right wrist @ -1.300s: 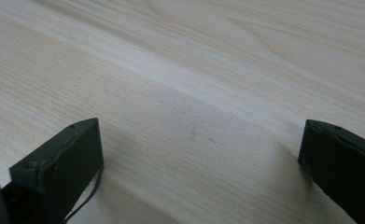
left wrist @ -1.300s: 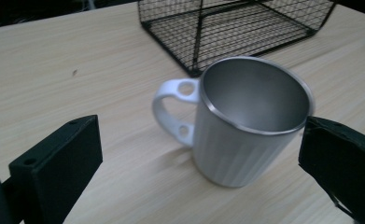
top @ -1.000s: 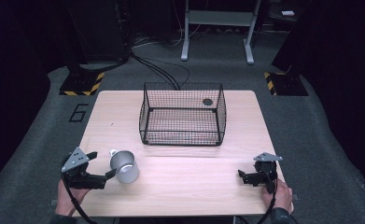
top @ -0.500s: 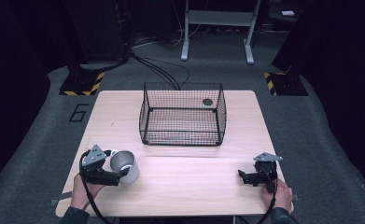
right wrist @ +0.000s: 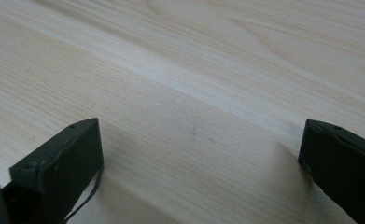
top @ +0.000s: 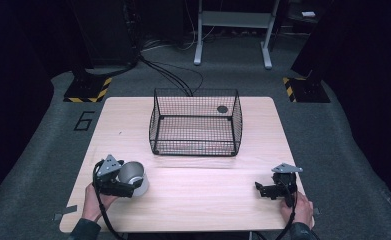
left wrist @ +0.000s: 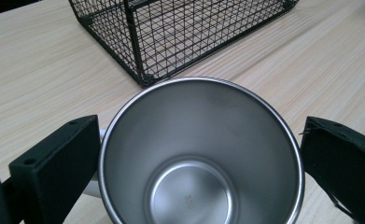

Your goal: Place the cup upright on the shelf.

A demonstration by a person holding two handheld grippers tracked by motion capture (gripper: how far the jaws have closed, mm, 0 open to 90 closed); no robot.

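Both jaws of my left gripper [left wrist: 199, 154] stand apart around the cup [left wrist: 201, 154], not clamped, basket [top: 195, 122] at twelve o'clock, lined up for a grab. Right gripper [top: 269, 190] idles wide apart at four o'clock. Cup's outer wall is hidden, so contact's unclear.

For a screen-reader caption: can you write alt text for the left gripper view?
A steel cup seen from above sits between the left claw's two open black jaws. A black wire basket stands behind it on the pale wooden table.
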